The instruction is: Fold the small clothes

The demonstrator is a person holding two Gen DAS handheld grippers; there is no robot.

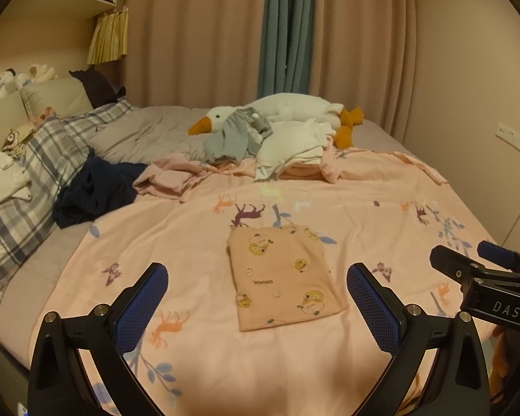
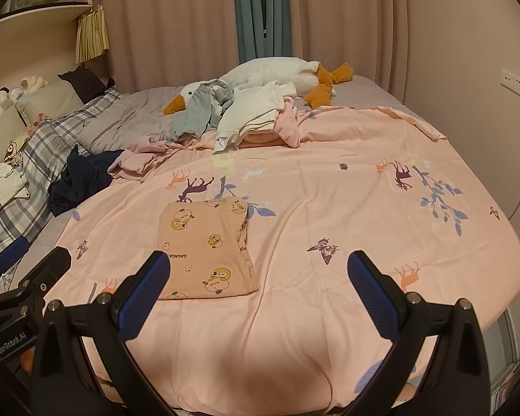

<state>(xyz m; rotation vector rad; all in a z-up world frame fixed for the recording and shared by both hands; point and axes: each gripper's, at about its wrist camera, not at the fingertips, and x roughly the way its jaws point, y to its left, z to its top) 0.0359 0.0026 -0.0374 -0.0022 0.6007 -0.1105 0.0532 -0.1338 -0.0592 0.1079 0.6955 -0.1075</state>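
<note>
Both tools wide open, gripping nothing: left tool (image 1: 256, 306) hovers low over the near edge of the bed, right tool (image 2: 258, 296) alongside it, blue pads spread, nothing between them

Pink printed sheet (image 1: 381, 190) covers the bed; the folded peach duck-print garment (image 1: 282, 277) lies flat on it, centred just ahead of both tools, a neat rectangle, so this piece looks done

Risks, biggest first:
- sheet is loose and already wrinkled; a low pinch at the garment edge likely grabs sheet too and drags the fold open
- unfolded heap (image 1: 260, 142) sits at the far side, grey, white and pink pieces tangled and draped over the goose plush (image 1: 294, 107); pulling one probably brings neighbours or the goose along
- dark navy garment (image 1: 93, 194) is bunched by the plaid pillow (image 1: 38, 173), well apart from the heap; easy to miss, and its edges are hard to read in this dim light
- reaching to the heap passes over the folded piece; a low tool could skew it

Writing:
- "DAS" on the right tool body, seen from the left wrist
- "GenRobot.AI" on the left tool body, seen from the right wrist
- "GAGAGA" on the garment, upside down
- small print on the white top (image 1: 0, 190) at left, unreadable
</note>
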